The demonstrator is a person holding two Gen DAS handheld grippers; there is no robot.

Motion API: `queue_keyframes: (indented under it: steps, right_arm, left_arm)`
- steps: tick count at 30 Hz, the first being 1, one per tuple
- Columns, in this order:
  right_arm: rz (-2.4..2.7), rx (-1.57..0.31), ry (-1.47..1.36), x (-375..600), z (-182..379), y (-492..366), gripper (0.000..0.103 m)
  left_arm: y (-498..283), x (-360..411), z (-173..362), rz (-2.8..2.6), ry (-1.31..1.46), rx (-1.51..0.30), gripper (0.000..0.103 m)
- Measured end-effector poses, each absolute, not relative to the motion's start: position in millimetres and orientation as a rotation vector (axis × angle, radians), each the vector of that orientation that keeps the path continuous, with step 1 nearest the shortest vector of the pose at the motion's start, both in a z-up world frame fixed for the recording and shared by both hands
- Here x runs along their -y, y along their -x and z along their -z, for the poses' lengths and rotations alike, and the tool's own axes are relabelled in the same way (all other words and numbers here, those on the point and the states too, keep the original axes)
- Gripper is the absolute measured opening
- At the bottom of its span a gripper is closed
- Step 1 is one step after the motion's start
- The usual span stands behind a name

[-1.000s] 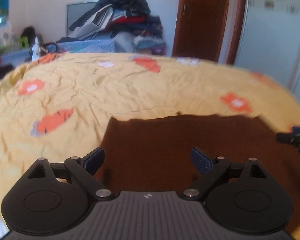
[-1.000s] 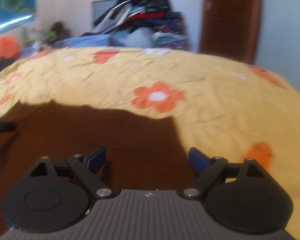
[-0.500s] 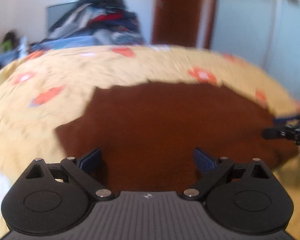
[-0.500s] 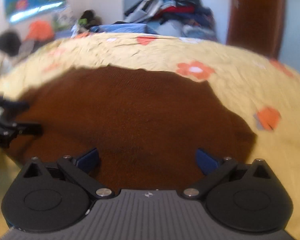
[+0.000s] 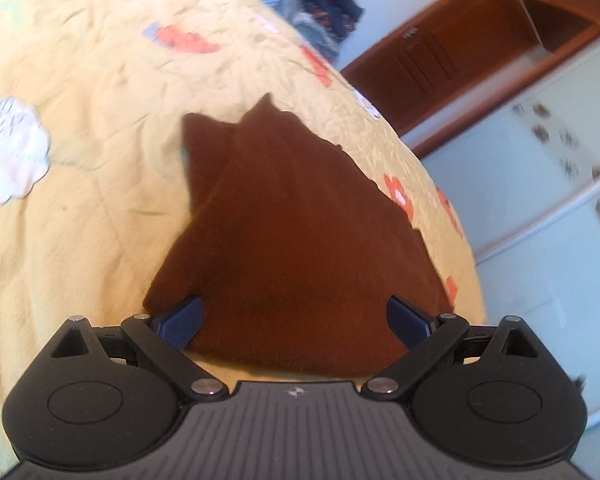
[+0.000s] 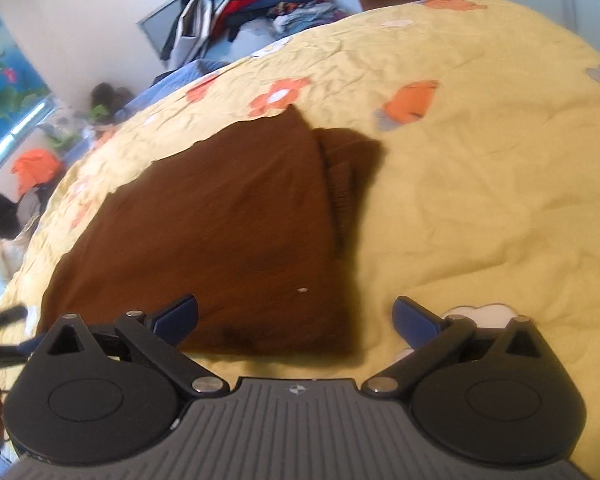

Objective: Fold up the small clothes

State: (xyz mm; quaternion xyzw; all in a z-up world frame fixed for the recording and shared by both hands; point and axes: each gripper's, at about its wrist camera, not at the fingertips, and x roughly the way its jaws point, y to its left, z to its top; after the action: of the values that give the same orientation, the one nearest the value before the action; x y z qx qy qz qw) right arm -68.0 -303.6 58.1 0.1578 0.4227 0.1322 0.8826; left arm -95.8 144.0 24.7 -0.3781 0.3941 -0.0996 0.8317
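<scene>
A dark brown knitted garment (image 5: 296, 232) lies flat on the yellow flowered bedspread (image 5: 80, 184), with a narrower part, perhaps a folded sleeve, sticking out on one side. It also shows in the right wrist view (image 6: 216, 232), with that part (image 6: 348, 164) at its far right. My left gripper (image 5: 294, 322) is open and empty, just above the garment's near edge. My right gripper (image 6: 296, 320) is open and empty over the garment's near right corner. The tip of the left gripper (image 6: 4, 316) shows at the far left of the right wrist view.
A heap of clothes (image 6: 240, 8) is piled beyond the far side of the bed. A wooden door (image 5: 452, 52) and a pale cupboard (image 5: 556, 184) stand to the right. An orange item (image 6: 34, 168) and other clutter lie at the left. The bedspread (image 6: 480, 200) carries orange flower prints.
Both grippers have pulled back and tilted, each view rolling sideways. The garment now looks narrower, with its near edge at the fingertips. Both grippers stay open.
</scene>
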Motion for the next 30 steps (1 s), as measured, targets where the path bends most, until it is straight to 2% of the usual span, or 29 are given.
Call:
queue_keyframes:
  steps: [11,15,16,17,18,19,23,27,30]
  right_arm:
    - [-0.257,-0.799,-0.333,303,-80,82,0.103]
    - [-0.308,-0.761,-0.313,291,-100,75,0.103]
    - [-0.327,-0.751,-0.309,286,-105,72,0.103]
    - [-0.346,-0.744,-0.306,280,-110,70,0.103]
    - [-0.363,-0.737,-0.304,274,-115,68,0.103]
    - [-0.385,-0.732,-0.3,267,-119,64,0.103]
    - [-0.489,-0.726,-0.283,231,-135,48,0.103]
    - [-0.662,-0.796,-0.284,181,-143,16,0.103]
    - [-0.813,-0.9,-0.279,133,-142,-15,0.103]
  left_arm:
    - [123,-154,-11,0.071,0.913,-0.825,0.099]
    - [106,-147,-10,0.077,0.901,-0.815,0.098]
    - [101,-145,-10,0.083,0.897,-0.815,0.082]
    - [94,-142,-9,0.094,0.89,-0.835,0.041]
    - [88,-140,-6,0.092,0.879,-0.874,0.022]
    - [84,-138,-3,0.072,0.867,-0.904,0.014]
    - [78,-125,-13,0.052,0.722,-0.899,0.013]
    - [88,-69,-47,0.066,0.263,-0.782,0.012]
    - [97,-33,-61,0.117,0.076,-0.715,0.012]
